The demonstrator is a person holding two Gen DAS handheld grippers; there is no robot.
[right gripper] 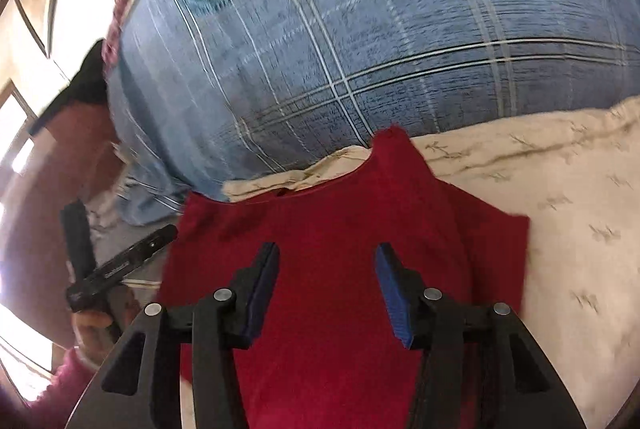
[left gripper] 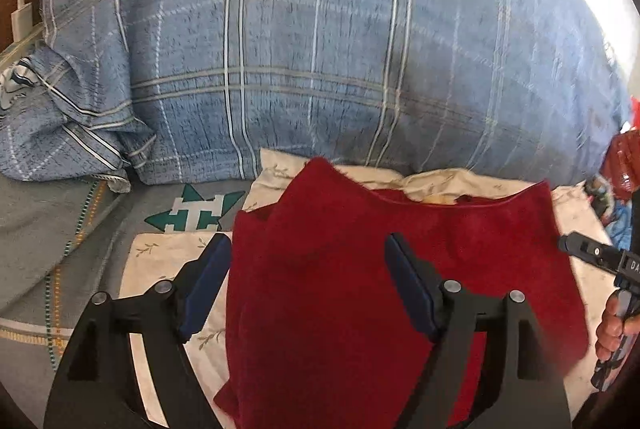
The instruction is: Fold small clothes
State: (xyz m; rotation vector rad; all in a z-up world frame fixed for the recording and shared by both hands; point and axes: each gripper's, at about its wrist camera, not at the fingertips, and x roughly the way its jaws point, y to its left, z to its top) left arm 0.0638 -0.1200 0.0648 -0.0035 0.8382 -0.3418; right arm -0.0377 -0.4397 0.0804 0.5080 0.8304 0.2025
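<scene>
A red top (left gripper: 360, 269), partly folded on a cream pillow (left gripper: 160, 257), is seen spread directly beneath both empty claws, left (left gripper: 306, 281) and right (right gripper: 326, 289), each held apart.

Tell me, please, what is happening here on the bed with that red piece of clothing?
A person is folding a small red garment with a handheld gripper in each hand. It lies on a cream leaf-print cloth in front of a blue plaid pillow. The left gripper and the right gripper both hang open above the garment, with nothing between their pads. One side looks already folded over.
</scene>
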